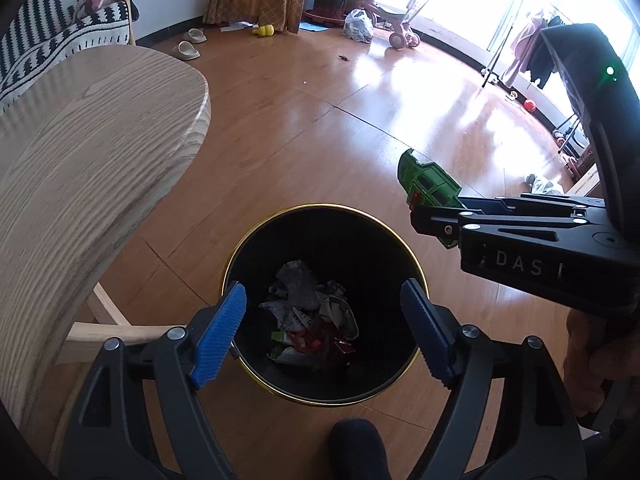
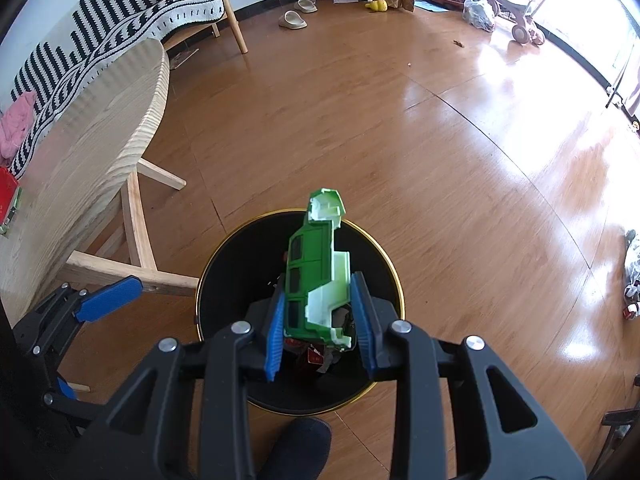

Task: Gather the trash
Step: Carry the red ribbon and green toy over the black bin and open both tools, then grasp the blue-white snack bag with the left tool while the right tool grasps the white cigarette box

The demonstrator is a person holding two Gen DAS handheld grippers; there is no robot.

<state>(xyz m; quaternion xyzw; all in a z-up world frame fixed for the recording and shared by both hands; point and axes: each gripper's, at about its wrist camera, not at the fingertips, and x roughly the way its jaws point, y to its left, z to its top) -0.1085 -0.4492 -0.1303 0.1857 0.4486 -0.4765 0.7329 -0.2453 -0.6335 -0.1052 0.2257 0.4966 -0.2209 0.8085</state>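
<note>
The right gripper (image 2: 320, 320) has its fingers clenched on a broken green toy (image 2: 316, 276), long axis pointing away, held directly above the bin (image 2: 224, 256). The left gripper (image 1: 324, 332), fingers released and empty, also hangs over the bin beside the desk (image 1: 80, 160).

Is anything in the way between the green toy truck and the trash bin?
Nothing visible blocks it. The right gripper holds the green toy truck piece above the open black bin, which holds only crumpled wrappers low down. The left gripper is open and empty beside it.
</note>
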